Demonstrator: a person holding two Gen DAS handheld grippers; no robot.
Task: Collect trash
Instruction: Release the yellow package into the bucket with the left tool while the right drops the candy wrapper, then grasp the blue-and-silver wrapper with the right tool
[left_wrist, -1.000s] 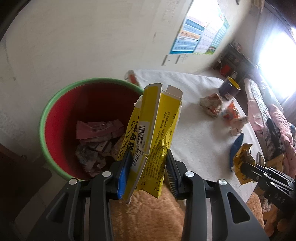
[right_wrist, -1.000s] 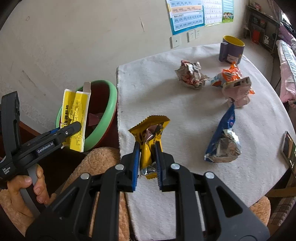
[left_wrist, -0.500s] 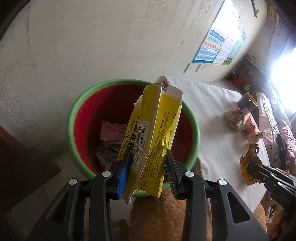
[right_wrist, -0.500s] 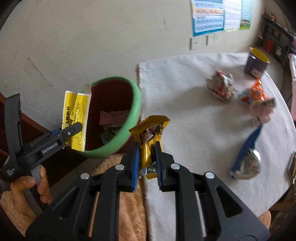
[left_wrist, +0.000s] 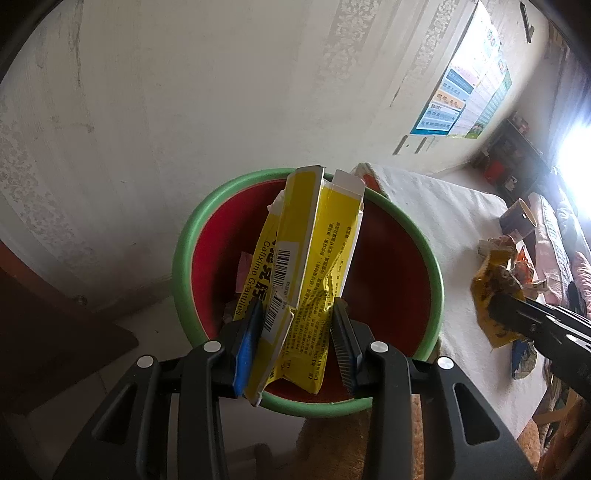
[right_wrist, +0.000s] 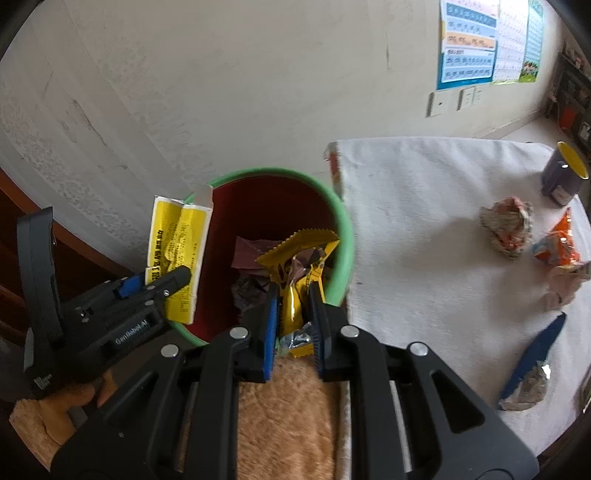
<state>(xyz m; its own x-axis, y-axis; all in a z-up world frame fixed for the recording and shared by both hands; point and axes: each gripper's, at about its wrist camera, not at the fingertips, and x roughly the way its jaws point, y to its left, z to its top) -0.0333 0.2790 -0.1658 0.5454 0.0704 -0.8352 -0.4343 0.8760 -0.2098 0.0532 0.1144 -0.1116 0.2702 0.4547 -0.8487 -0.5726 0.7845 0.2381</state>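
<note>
A red bin with a green rim stands on the floor beside the table, with crumpled wrappers inside. My left gripper is shut on a flattened yellow medicine box and holds it above the bin's near-left rim; the box also shows in the right wrist view. My right gripper is shut on a yellow snack wrapper and holds it over the bin's near edge; the wrapper also shows in the left wrist view.
The table with a white cloth lies to the right of the bin. On it are a crumpled wrapper ball, an orange packet, a blue packet and a purple mug. A wall is behind the bin.
Both grippers have moved left from the table side to above the bin, each carrying its item. The bin now fills the centre of both views.
</note>
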